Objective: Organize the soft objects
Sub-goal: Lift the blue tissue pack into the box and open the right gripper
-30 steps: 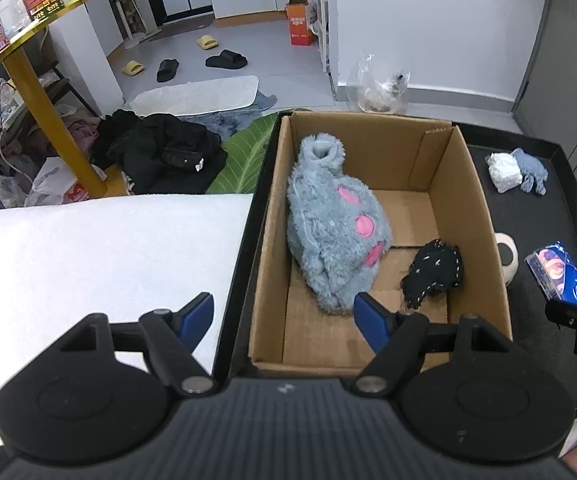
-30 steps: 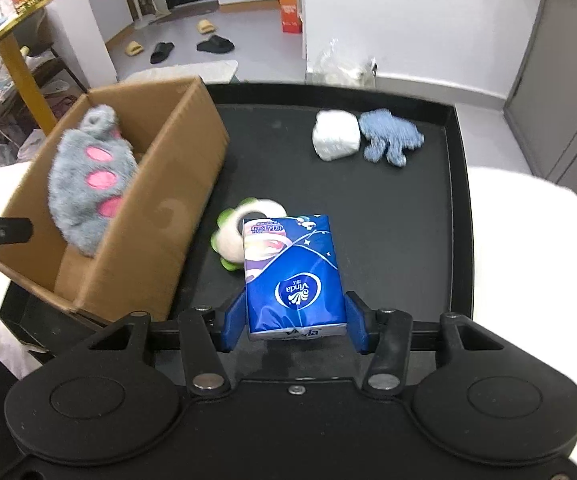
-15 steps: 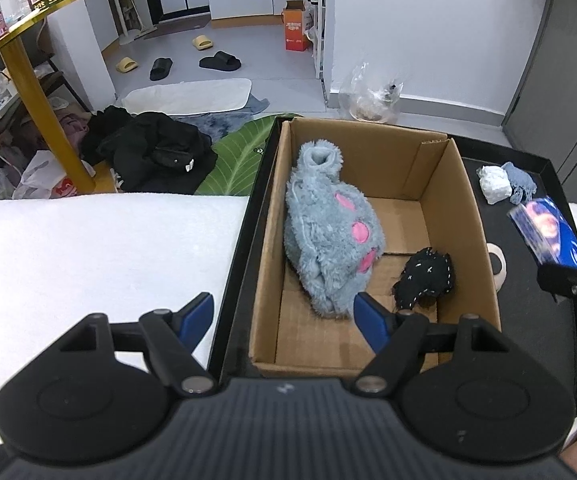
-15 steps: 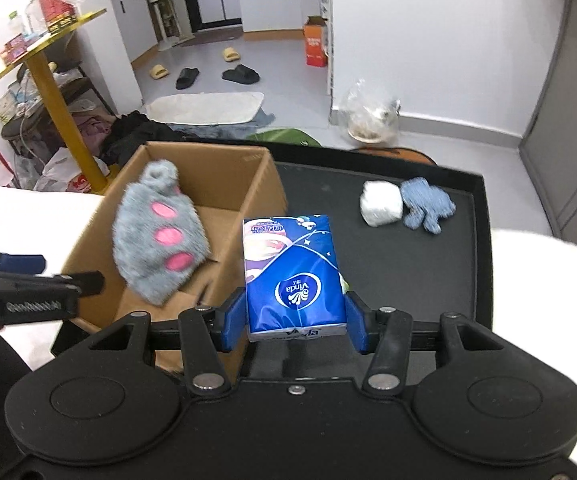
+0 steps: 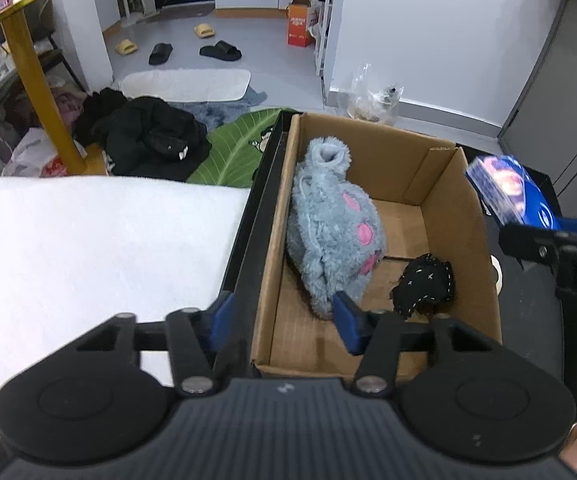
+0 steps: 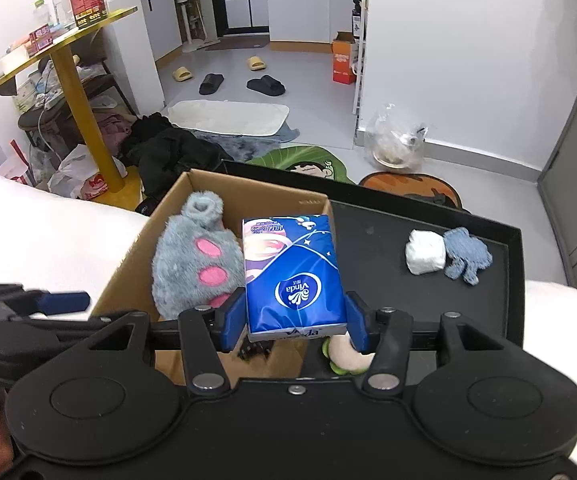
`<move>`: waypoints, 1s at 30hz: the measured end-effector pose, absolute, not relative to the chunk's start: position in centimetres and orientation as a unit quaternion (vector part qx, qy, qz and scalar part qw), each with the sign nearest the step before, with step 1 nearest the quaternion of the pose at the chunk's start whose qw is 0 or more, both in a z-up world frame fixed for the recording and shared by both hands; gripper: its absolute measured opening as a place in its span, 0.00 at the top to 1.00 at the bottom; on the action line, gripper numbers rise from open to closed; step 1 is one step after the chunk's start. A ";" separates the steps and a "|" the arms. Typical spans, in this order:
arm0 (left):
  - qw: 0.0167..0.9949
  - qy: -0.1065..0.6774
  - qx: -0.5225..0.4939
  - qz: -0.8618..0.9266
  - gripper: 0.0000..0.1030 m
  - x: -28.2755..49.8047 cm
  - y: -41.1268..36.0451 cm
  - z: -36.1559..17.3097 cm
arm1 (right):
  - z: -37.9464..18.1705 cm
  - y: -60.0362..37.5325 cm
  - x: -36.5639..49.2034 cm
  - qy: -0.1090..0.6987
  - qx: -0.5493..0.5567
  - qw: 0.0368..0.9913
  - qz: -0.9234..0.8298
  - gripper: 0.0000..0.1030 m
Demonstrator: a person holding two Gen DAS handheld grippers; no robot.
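Jaws of the right gripper (image 6: 295, 322) pinched a blue tissue pack (image 6: 293, 276) by its sides, holding it above the right wall of the cardboard box (image 5: 468, 216). Jaws of the left gripper (image 5: 282, 316) stood spread and empty over the box's near left corner. Inside the box lay a grey fluffy slipper (image 5: 334, 224) and a small black plush (image 5: 424, 286). On the black tray (image 6: 392, 248) rested a white bundle (image 6: 425, 257) touching a blue cloth (image 6: 466, 259).
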State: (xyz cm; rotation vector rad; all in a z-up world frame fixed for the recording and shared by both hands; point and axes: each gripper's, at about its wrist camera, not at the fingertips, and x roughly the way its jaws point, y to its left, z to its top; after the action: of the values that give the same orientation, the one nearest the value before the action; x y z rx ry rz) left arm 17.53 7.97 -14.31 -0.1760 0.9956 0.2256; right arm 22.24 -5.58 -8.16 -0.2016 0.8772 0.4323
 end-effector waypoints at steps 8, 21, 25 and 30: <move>0.866 0.480 -0.099 0.101 0.75 17.6 8.6 -14.9 | -8.7 -2.9 23.6 0.419 -0.115 0.874 0.220 0.51; 0.868 0.466 -0.111 0.131 0.92 17.3 9.6 -14.7 | -9.3 -2.1 25.1 0.415 -0.109 0.875 0.225 0.34; 0.867 0.466 -0.112 0.136 0.92 17.4 9.6 -14.5 | -9.2 -3.7 24.7 0.420 -0.098 0.874 0.222 0.34; 0.864 0.472 -0.109 0.135 0.91 17.5 9.1 -14.4 | -8.7 -5.6 24.1 0.410 -0.102 0.881 0.213 0.28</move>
State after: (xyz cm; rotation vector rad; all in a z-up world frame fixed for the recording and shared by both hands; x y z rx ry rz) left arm 17.47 9.10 -14.40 -0.2280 0.9891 0.2819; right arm 24.05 -5.61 -8.72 -0.2116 0.8546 0.4436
